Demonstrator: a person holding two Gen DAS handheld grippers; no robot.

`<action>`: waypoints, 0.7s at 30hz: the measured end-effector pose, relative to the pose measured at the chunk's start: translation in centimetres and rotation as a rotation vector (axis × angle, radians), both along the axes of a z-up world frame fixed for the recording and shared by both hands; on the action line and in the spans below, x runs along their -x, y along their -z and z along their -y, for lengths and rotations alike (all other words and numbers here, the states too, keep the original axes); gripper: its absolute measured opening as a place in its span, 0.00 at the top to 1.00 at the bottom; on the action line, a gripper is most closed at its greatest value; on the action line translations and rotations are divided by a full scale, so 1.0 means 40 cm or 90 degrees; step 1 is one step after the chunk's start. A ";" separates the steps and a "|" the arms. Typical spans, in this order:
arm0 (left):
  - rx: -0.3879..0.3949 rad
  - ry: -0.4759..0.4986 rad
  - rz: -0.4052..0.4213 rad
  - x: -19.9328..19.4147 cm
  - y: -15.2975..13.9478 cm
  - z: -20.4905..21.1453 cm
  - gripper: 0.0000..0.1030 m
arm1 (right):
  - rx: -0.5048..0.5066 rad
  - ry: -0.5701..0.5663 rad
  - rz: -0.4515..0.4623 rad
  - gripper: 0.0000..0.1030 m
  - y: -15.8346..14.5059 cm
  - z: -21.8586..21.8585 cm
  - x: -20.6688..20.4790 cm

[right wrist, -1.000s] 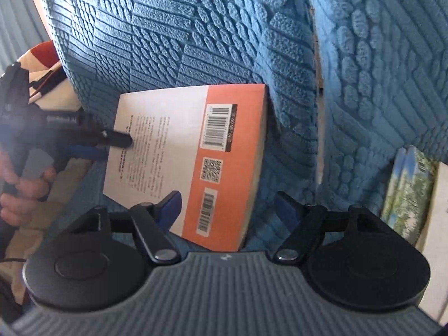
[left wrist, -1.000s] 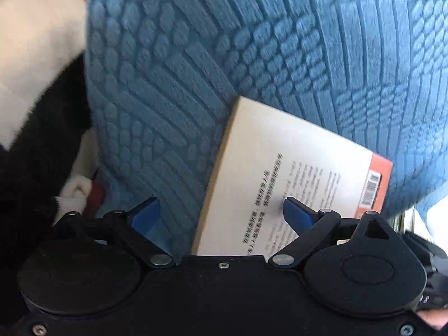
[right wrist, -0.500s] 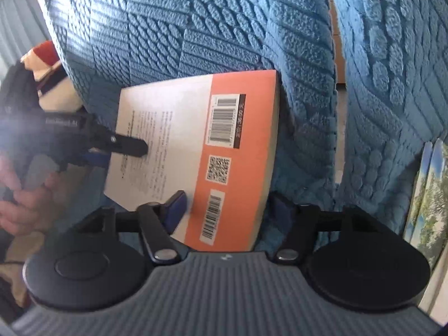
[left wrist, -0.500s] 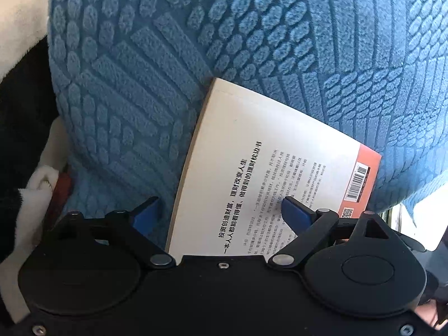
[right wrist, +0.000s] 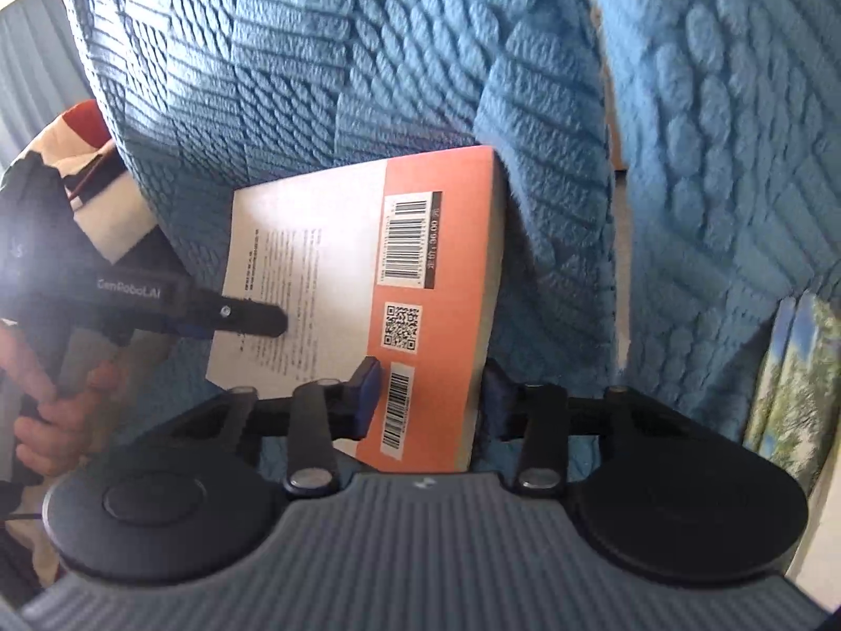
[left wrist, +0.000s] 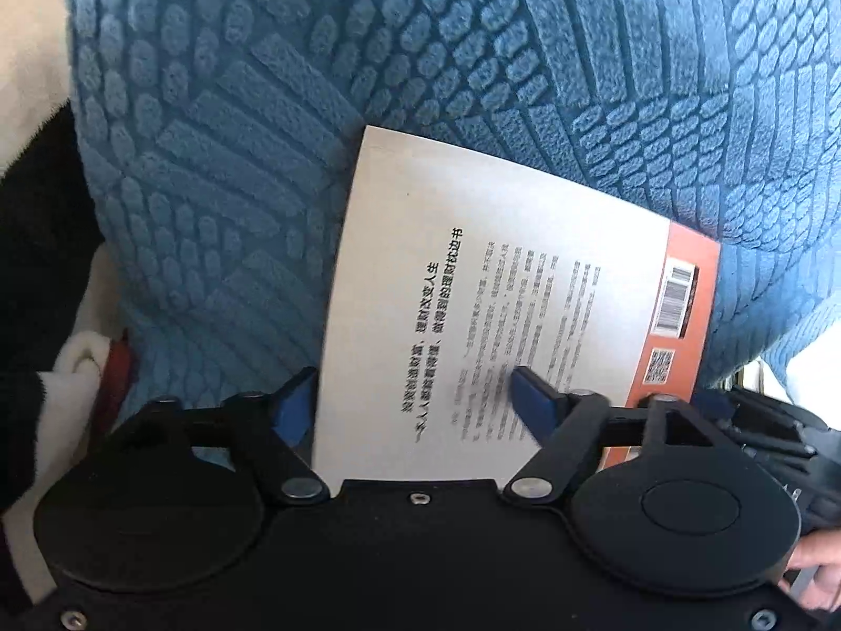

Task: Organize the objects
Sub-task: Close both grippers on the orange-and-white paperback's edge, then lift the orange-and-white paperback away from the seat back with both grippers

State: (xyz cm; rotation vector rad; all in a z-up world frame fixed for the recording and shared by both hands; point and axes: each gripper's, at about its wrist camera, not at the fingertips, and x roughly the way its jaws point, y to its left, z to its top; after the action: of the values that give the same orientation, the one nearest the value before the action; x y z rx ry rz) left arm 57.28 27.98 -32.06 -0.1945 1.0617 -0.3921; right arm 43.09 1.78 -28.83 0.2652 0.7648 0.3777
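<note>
Both grippers are closing on a book (left wrist: 473, 315) lying on a blue cushion (left wrist: 263, 131) — left gripper (left wrist: 410, 394) at 6 o'clock, right gripper (right wrist: 428, 394) at the orange end — neither gripping yet; squeezing evenly should be keeping it level.

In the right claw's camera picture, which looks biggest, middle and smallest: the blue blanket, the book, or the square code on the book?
1. Blue blanket, filling most of the picture.
2. Book.
3. Square code, a small patch on the book's orange strip.
</note>
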 end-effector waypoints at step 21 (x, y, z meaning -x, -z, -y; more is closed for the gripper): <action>0.127 -0.117 -0.113 0.123 -0.065 -0.178 0.88 | -0.084 -0.041 0.089 0.79 -0.207 0.093 0.127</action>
State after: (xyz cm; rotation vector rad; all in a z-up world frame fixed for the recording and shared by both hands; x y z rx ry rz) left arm 52.38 35.08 -29.47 -0.5085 1.1678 -0.3173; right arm 37.99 -1.94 -20.54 0.3355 0.6136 0.5042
